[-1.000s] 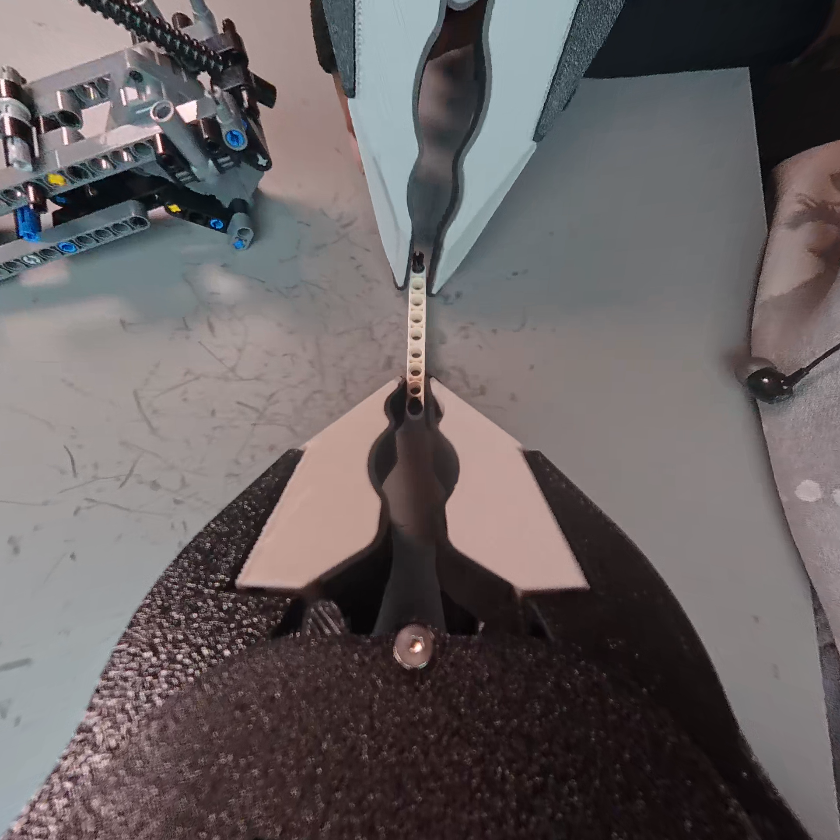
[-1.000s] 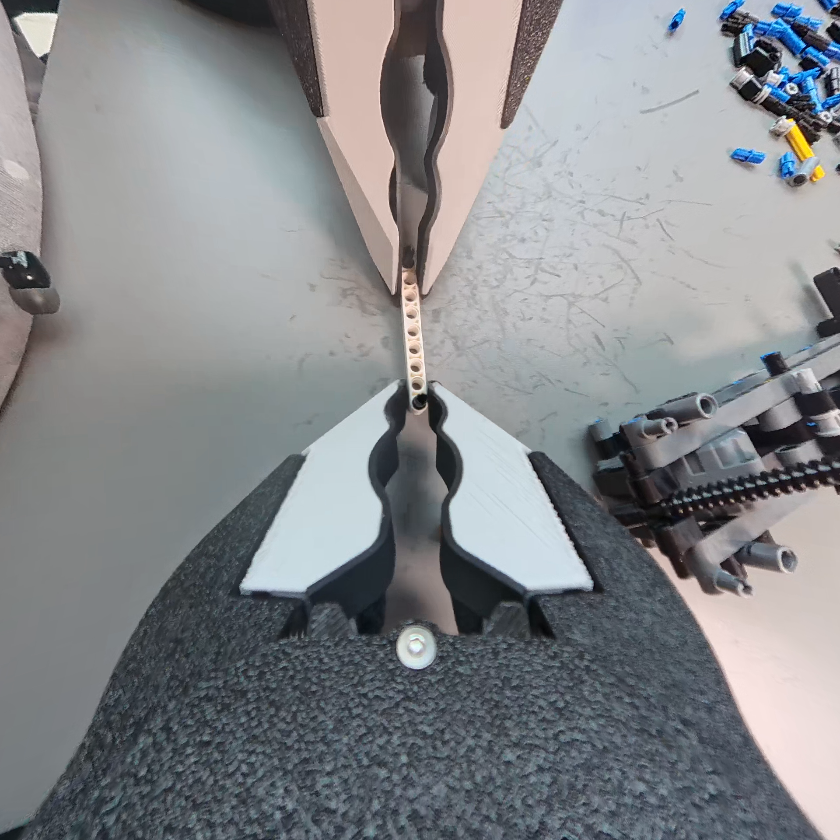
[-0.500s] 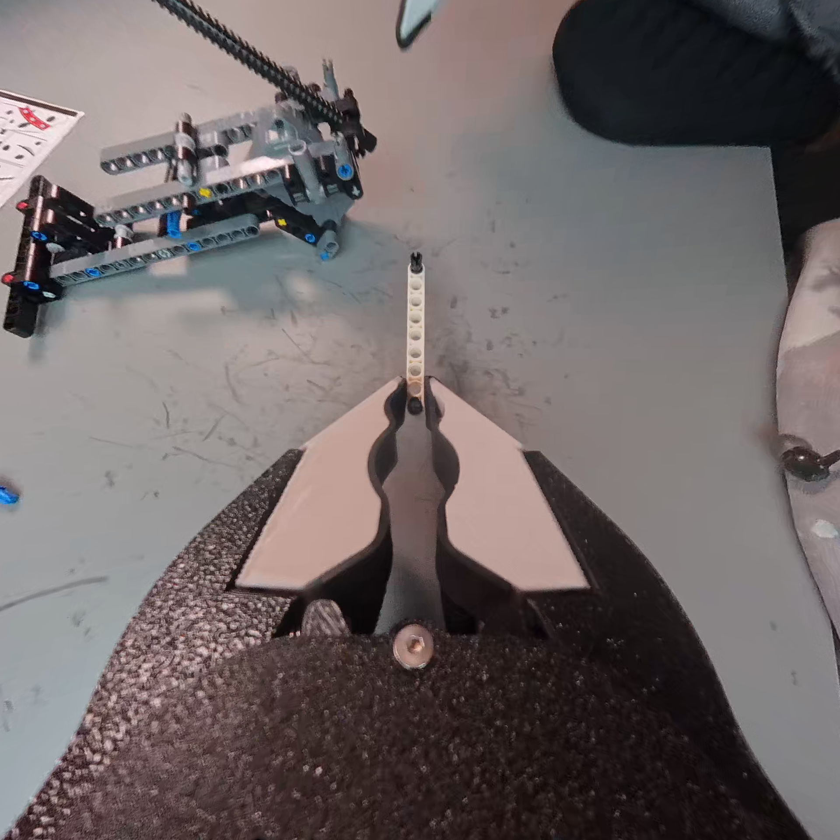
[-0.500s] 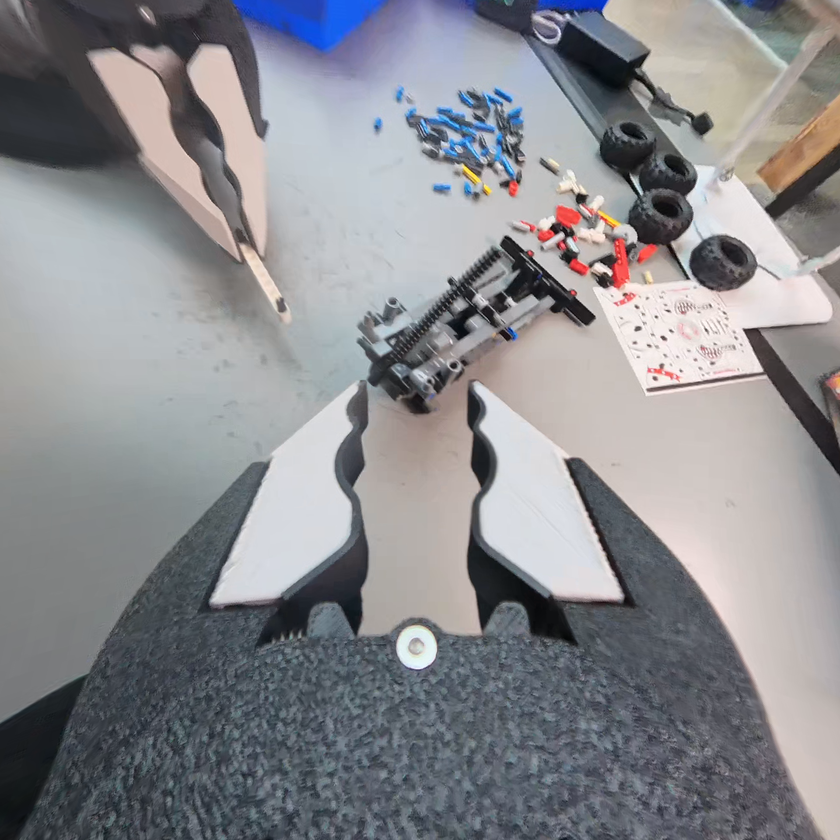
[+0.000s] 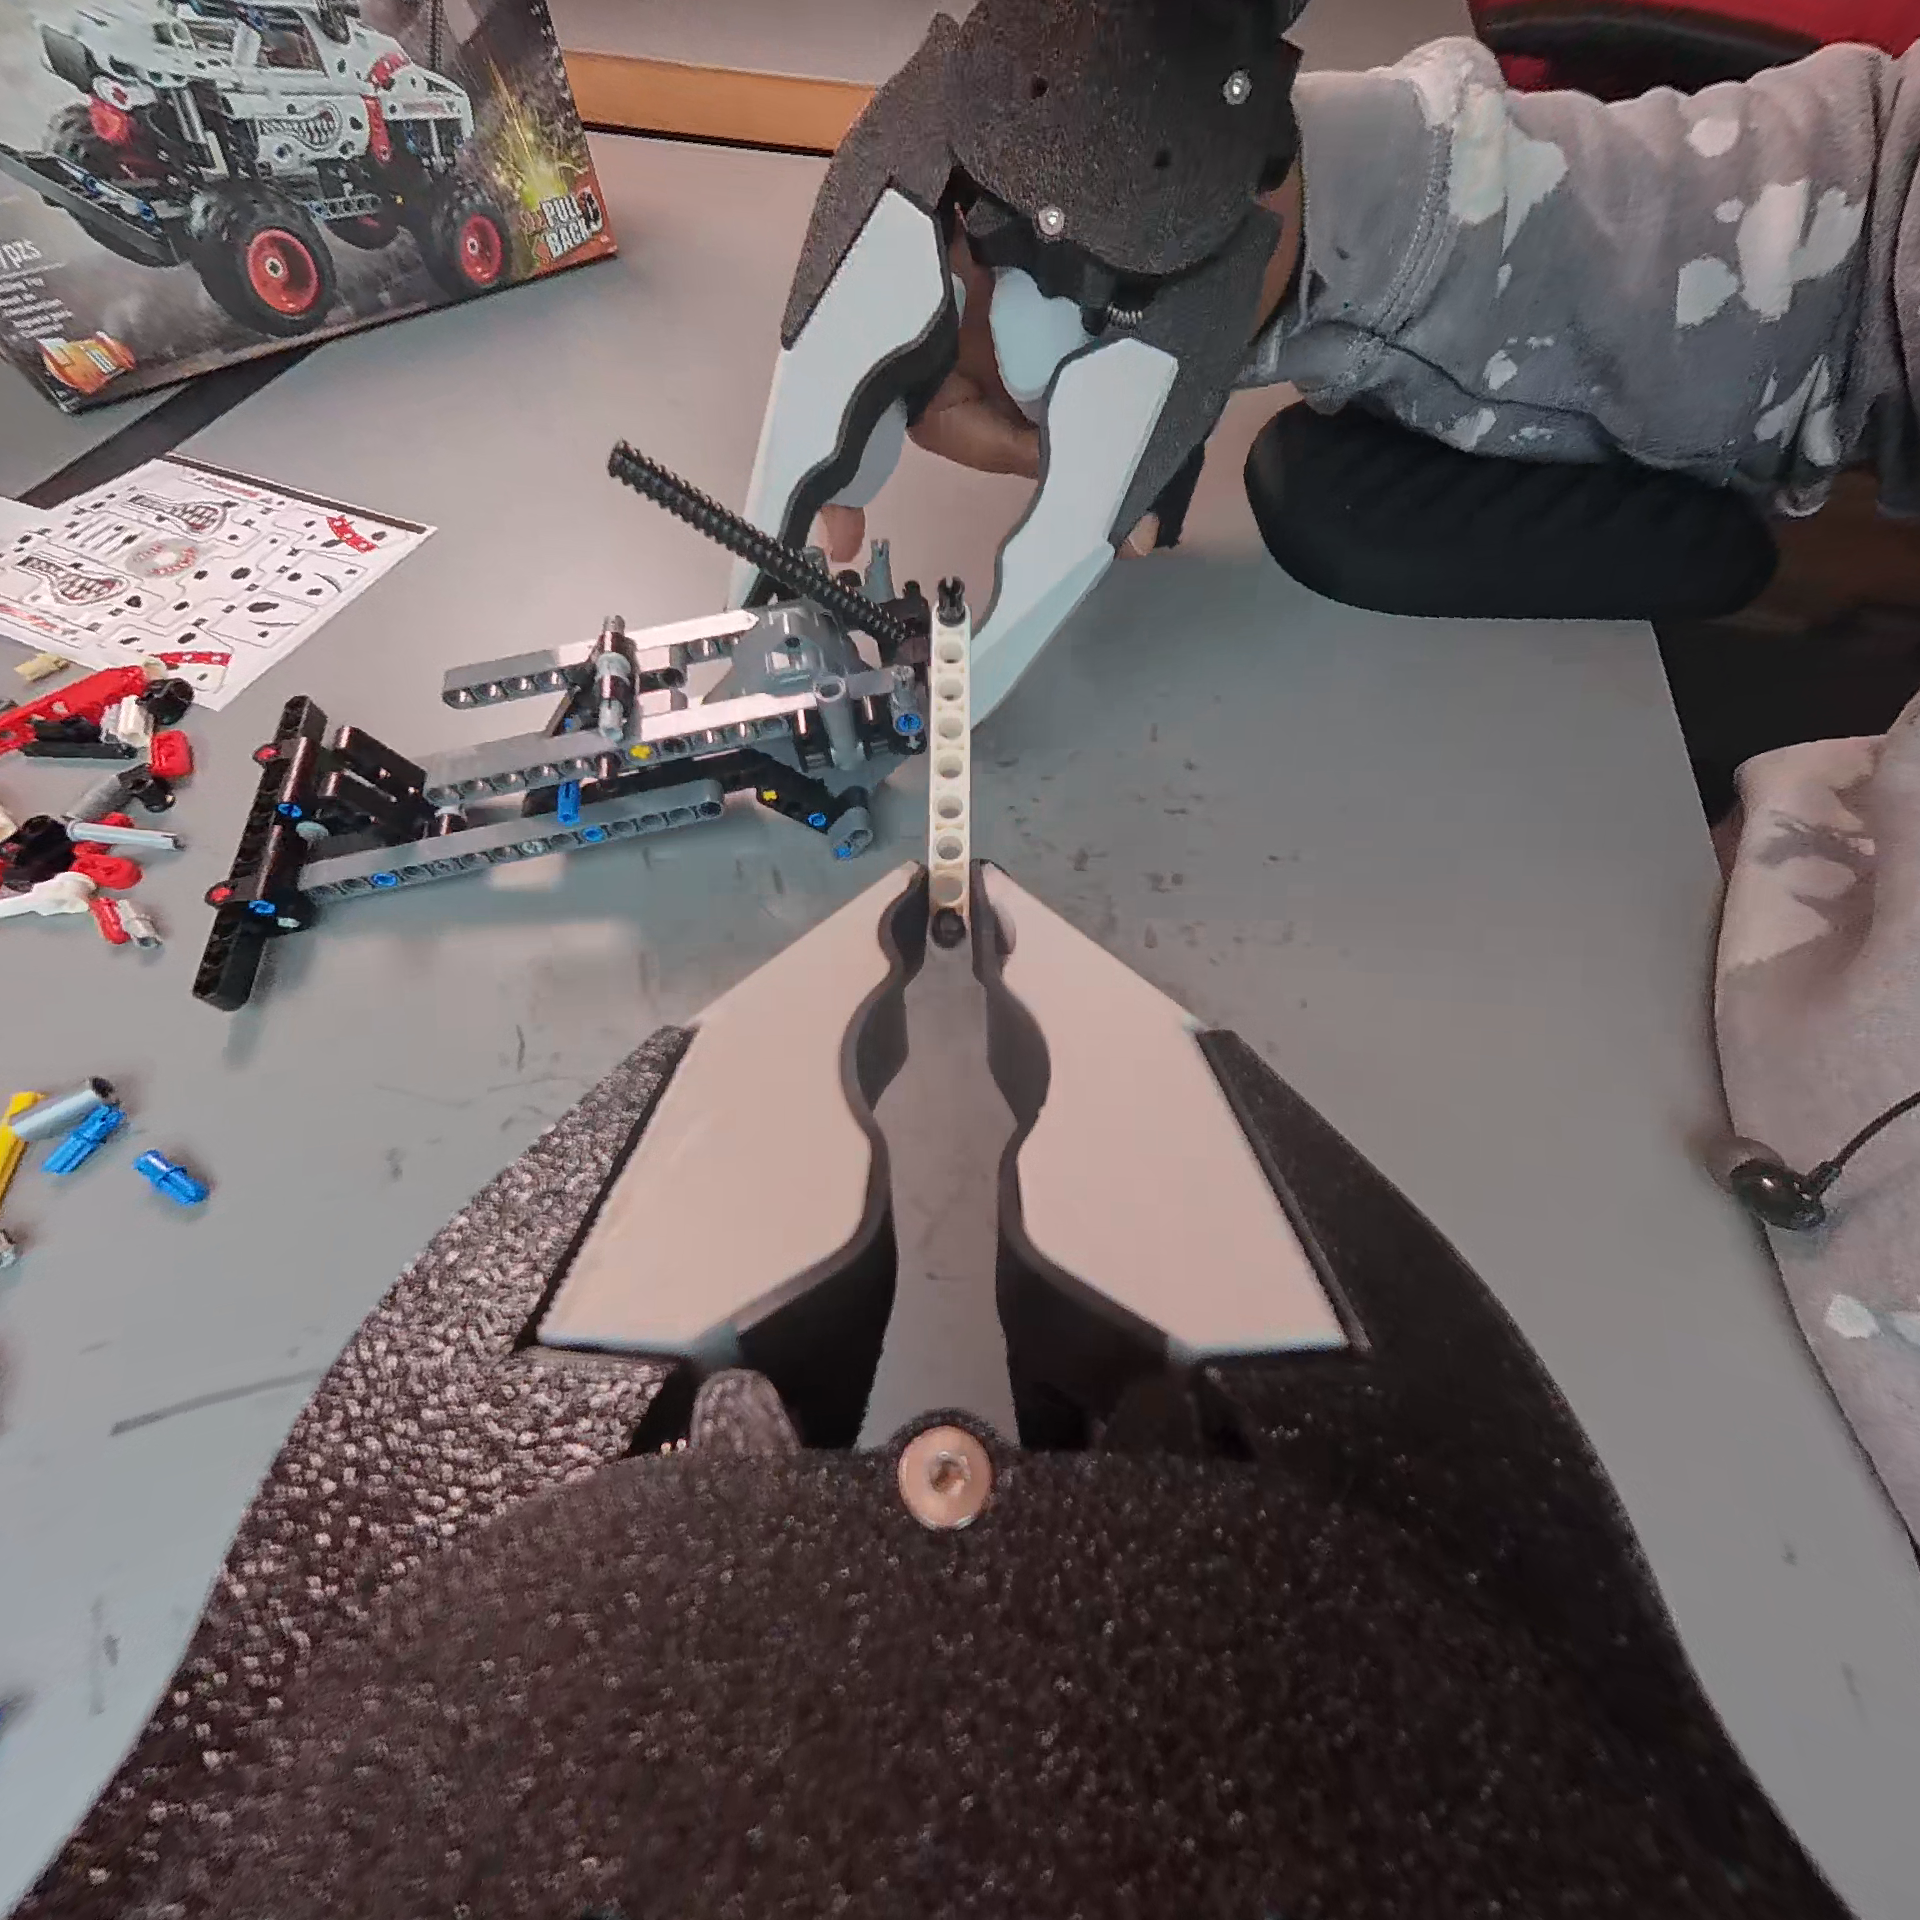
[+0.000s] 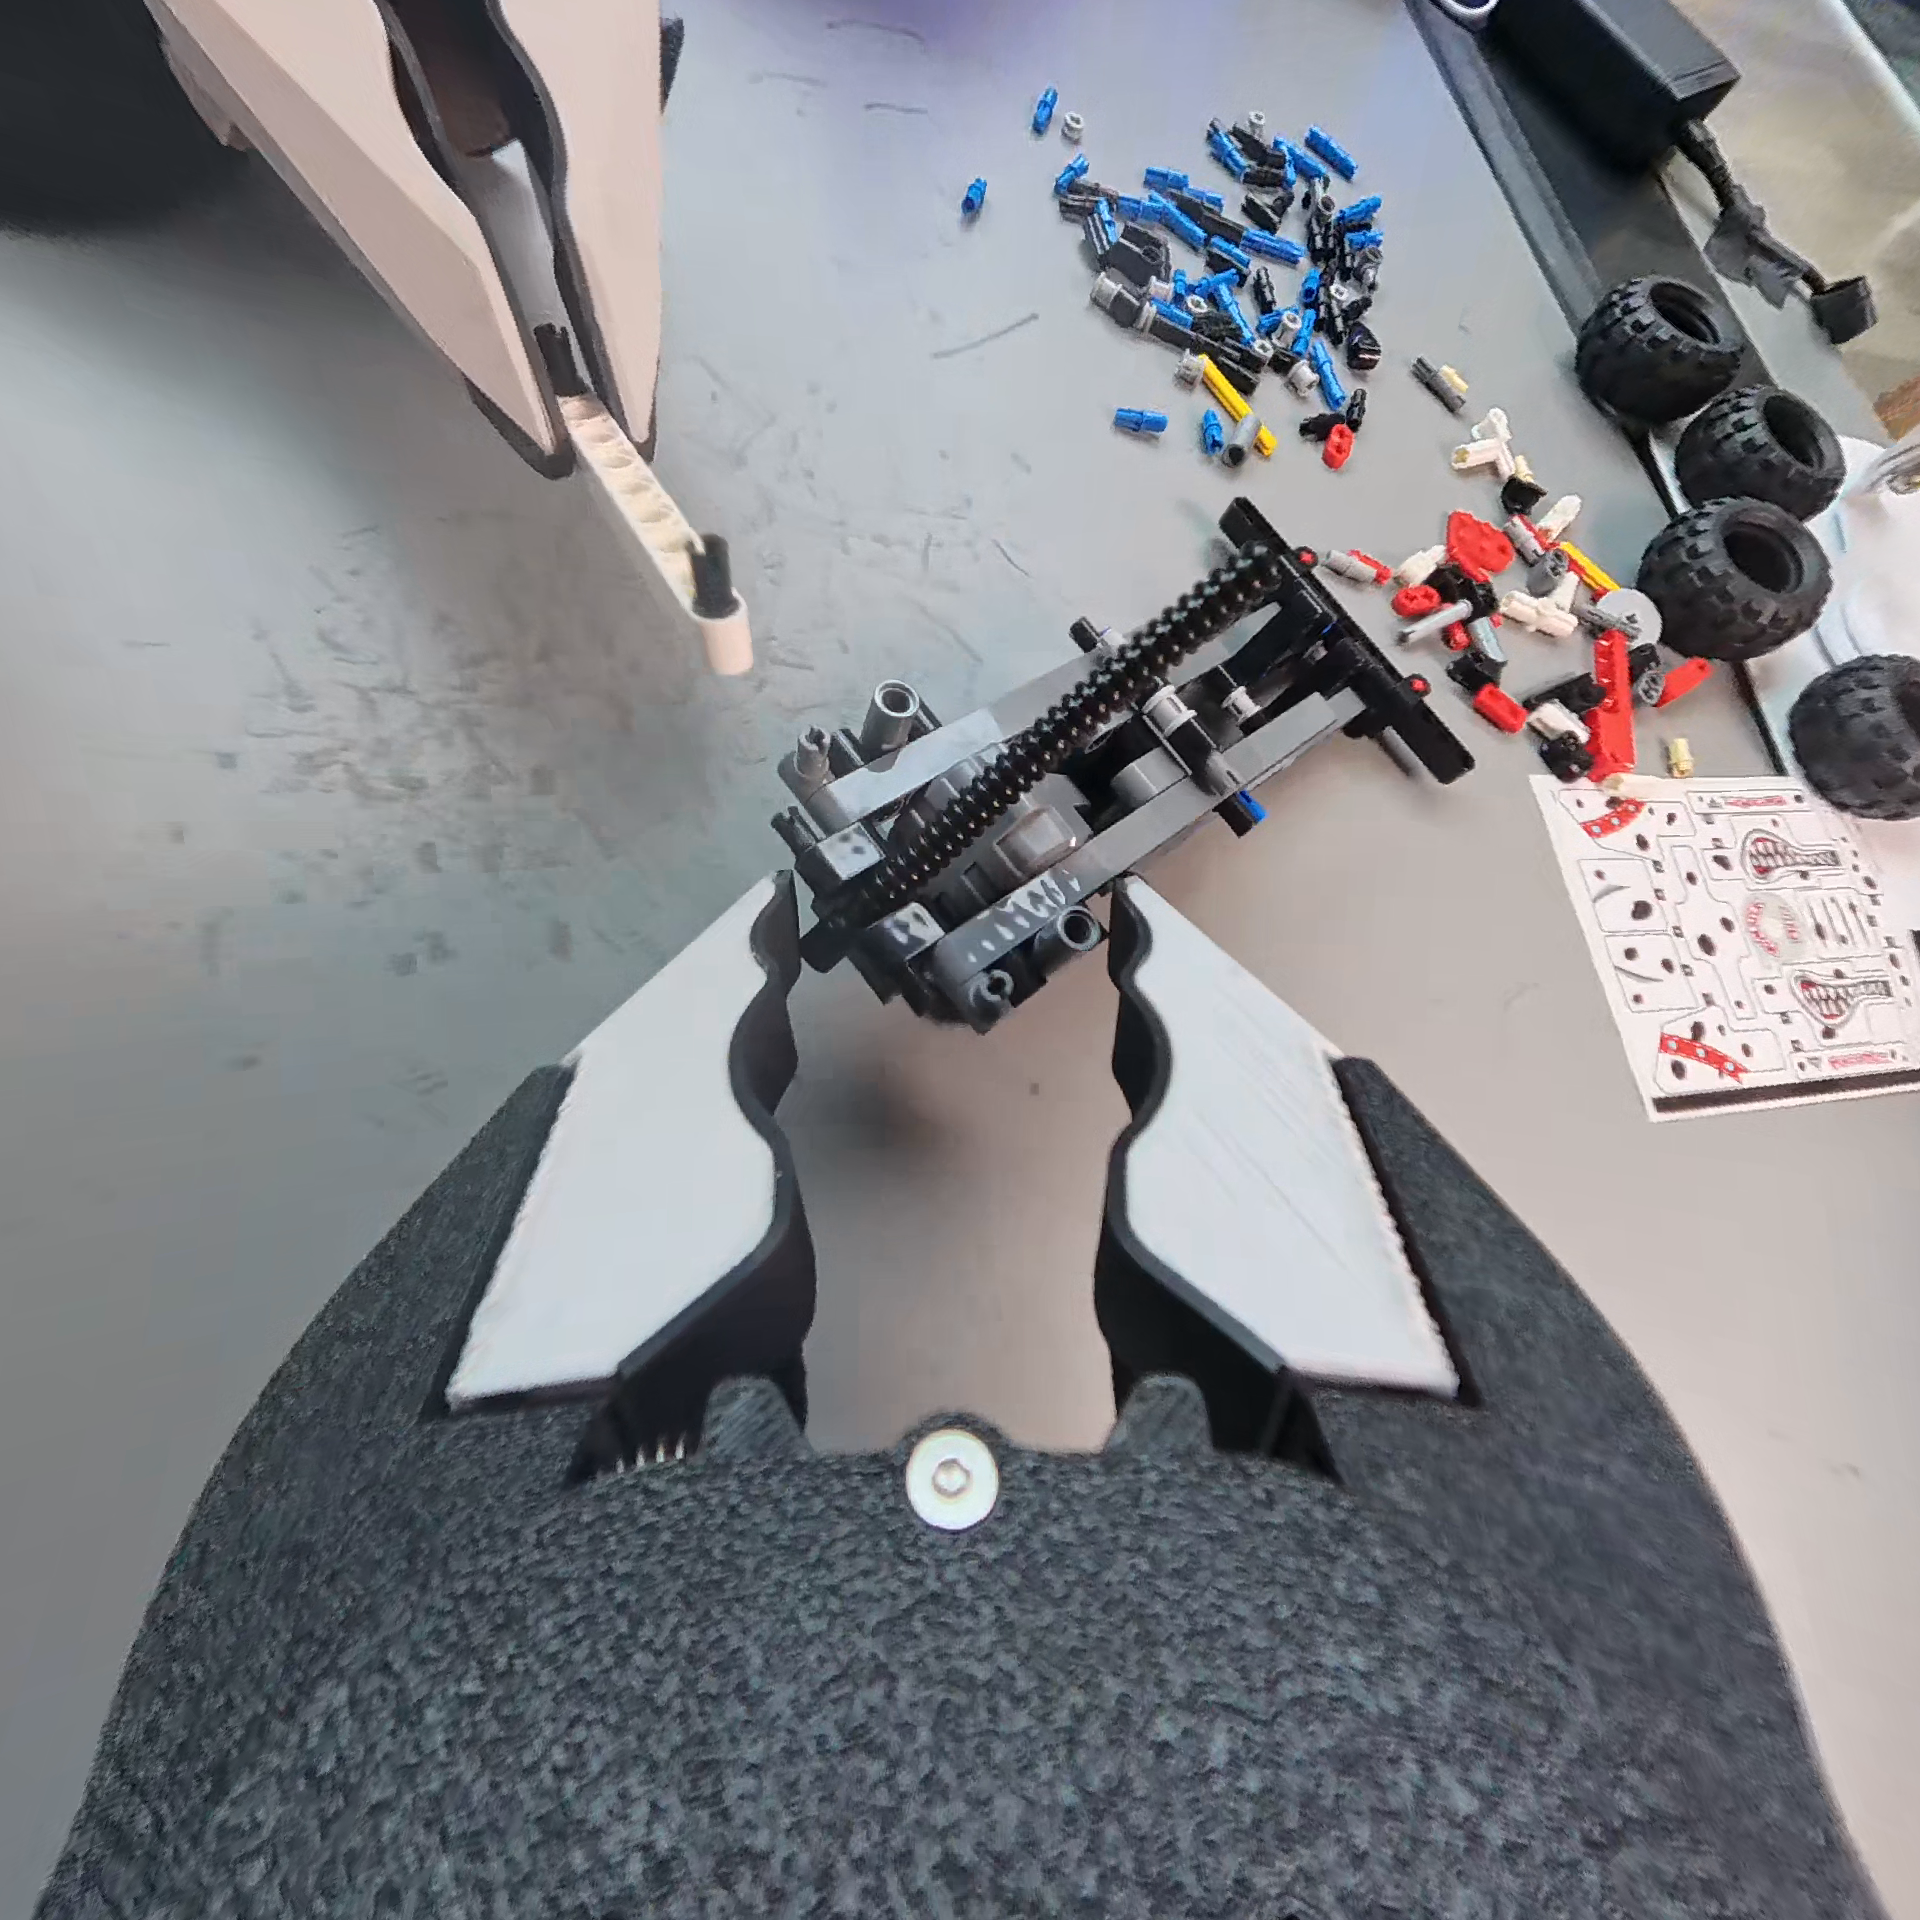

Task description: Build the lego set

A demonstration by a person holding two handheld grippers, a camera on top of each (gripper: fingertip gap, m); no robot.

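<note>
Jaws nearly closed: in the left wrist view the left gripper pinches the near end of a white beam, a slim holed strip with a black pin at its far tip. The beam's long axis runs straight up the frame centre, away from the camera, its free end just right of the grey-and-black chassis. The chassis lies on the grey table at centre left, its length slanting from lower left to upper right, a black toothed rod rising from it. Behind it, at top centre, the right gripper stands with its jaws wide apart and nothing between them.

In the right wrist view the right gripper is spread wide, its tips either side of the chassis's near end (contact cannot be judged). The chassis stretches toward the upper right, to the red and white parts. At upper left the left gripper holds the beam, pointing down-right, well clear of the chassis.
</note>
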